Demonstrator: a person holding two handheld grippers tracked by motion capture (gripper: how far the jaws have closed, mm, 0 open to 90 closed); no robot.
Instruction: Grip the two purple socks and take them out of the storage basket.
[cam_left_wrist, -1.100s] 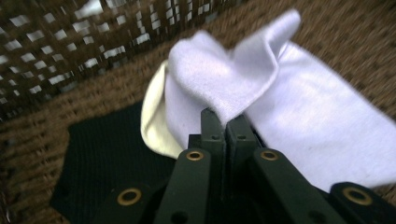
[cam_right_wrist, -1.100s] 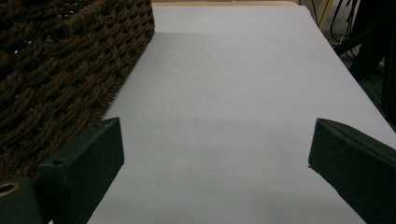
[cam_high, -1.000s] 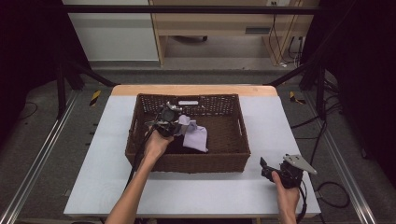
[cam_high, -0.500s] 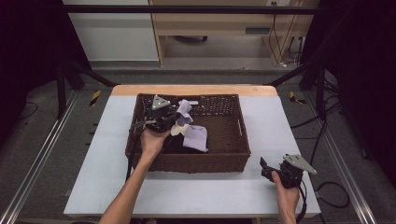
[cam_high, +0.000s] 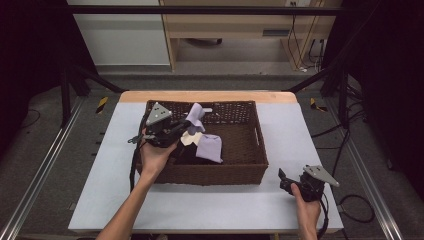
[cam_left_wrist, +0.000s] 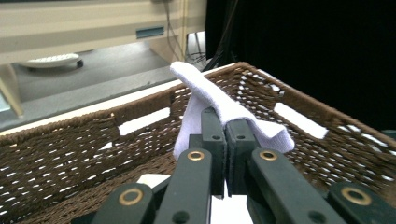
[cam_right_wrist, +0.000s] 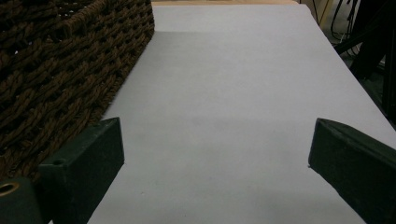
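Lavender cloth (cam_left_wrist: 212, 100) (soft, folded) pinched by left tool (cam_left_wrist: 225, 128) over woven basket (cam_high: 240, 170); right tool (cam_right_wrist: 215, 154) spread.

Overhead light on table (cam_high: 210, 205); surroundings dark; gripper views soft, slightly blurred.

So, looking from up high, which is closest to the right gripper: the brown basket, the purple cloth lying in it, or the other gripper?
From the right gripper:
1. Brown woven wicker basket, its near corner just to the left.
2. Light purple folded cloth, lying inside the basket.
3. Left gripper, at the basket's far left side, clamping another purple cloth.
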